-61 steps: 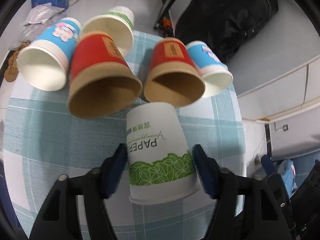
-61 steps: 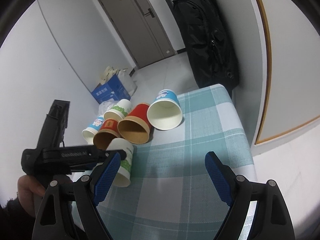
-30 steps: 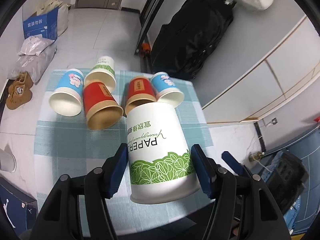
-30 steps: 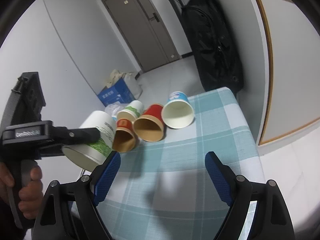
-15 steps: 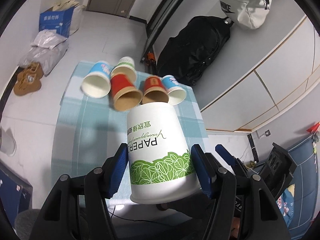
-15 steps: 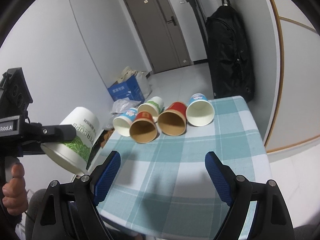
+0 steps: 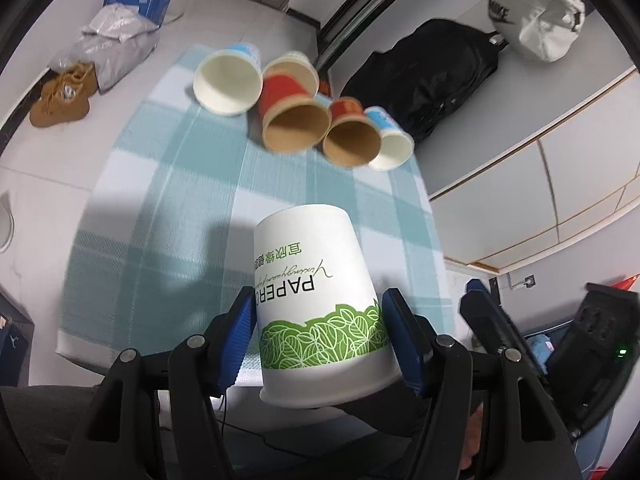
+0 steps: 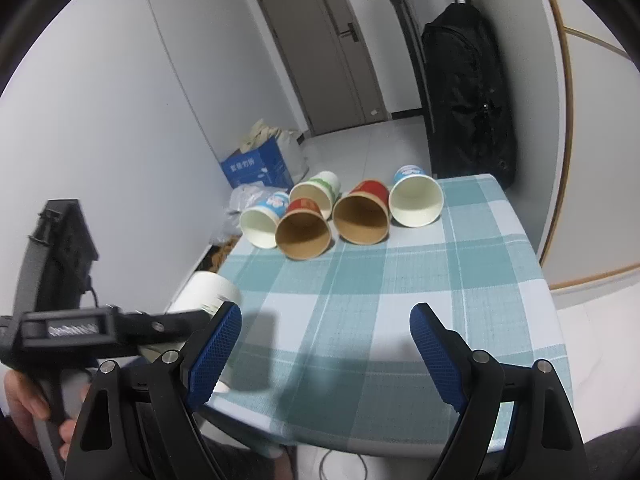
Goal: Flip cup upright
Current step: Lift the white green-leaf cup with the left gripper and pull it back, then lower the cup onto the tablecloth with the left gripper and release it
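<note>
My left gripper (image 7: 322, 338) is shut on a white paper cup with green leaves (image 7: 316, 300), held in the air near the table's front left edge, base pointing away from the camera. The same cup (image 8: 206, 294) shows at the left in the right wrist view, held by the left gripper. My right gripper (image 8: 322, 342) is open and empty above the table's front edge. Several cups lie on their sides at the far end of the checked tablecloth (image 8: 400, 280): a blue one (image 8: 262, 220), two red ones (image 8: 304, 230) (image 8: 362, 216), a white-green one (image 8: 316, 194), another blue one (image 8: 416, 198).
A black bag (image 8: 468, 92) hangs by the wall beyond the table. A blue box (image 8: 256, 168) and plastic bags sit on the floor to the left. Brown shoes (image 7: 60, 94) lie on the floor by the table.
The left gripper has carried the white-green cup down and toward the table's front left edge. The right gripper has pulled back slightly and stayed open.
</note>
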The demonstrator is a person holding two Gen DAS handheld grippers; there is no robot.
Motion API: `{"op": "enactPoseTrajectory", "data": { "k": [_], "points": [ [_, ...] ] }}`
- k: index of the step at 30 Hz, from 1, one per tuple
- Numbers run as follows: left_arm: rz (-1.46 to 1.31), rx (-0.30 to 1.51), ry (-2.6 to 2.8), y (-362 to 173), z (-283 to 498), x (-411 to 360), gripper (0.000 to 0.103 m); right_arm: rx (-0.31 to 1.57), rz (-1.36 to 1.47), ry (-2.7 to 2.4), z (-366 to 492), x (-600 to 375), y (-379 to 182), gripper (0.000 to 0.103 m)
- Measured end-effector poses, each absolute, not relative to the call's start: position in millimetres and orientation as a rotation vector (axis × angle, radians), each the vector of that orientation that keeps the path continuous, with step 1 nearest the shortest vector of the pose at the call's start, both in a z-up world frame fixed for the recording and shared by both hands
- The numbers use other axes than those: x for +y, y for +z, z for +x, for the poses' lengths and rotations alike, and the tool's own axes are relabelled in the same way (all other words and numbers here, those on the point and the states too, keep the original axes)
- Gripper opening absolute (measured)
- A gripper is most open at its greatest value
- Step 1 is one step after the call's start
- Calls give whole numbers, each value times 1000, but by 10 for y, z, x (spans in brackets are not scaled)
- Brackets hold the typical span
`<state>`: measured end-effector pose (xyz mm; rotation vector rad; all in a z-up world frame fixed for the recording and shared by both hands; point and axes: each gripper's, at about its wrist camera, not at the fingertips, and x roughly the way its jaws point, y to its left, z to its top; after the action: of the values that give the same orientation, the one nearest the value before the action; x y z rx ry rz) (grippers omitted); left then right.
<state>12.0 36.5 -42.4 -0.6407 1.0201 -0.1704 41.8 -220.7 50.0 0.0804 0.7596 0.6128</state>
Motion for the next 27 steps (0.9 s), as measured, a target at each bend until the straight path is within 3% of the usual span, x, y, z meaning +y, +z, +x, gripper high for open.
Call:
{"op": "enactPoseTrajectory", "data": {
  "k": [17, 22, 27],
  "points": [
    [-590, 1086, -132, -692, 239, 343, 62, 812, 39, 574, 461, -2157, 352, 87],
    [-626, 1097, -94, -726, 248, 404, 82, 815, 38, 572, 456, -2155, 353, 87],
    [-652, 1070, -88, -672, 219, 468, 82, 812, 36, 575, 449, -2165, 361, 87]
  ]
}}
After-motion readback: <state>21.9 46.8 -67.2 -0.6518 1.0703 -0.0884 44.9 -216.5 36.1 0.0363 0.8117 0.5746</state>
